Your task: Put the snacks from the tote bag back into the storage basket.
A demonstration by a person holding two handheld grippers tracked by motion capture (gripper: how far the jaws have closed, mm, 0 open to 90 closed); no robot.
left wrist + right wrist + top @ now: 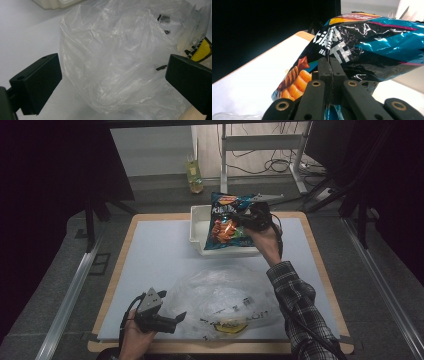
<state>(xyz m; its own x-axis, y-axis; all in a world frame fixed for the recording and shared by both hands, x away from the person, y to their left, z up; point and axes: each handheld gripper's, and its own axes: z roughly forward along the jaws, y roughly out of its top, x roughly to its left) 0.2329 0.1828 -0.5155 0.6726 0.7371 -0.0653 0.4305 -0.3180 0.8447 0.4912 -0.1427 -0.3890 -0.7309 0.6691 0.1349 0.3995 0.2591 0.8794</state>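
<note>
A blue and orange snack bag (227, 222) hangs tilted over the white bin (196, 227) at the back of the table. My right gripper (252, 217) is shut on the snack bag (367, 40), its jaws pinching a fold of the foil. A crumpled clear plastic bag (225, 302) lies at the front of the table, with something yellow (231, 326) inside. My left gripper (176, 317) rests at the front left, open, its jaws wide apart on either side of the plastic bag (117, 62) without pressing it.
The table's pale mat (155, 255) has free room at the left and centre. A bottle (194, 175) stands on the floor behind the table. Cables and a desk frame (260, 142) lie farther back.
</note>
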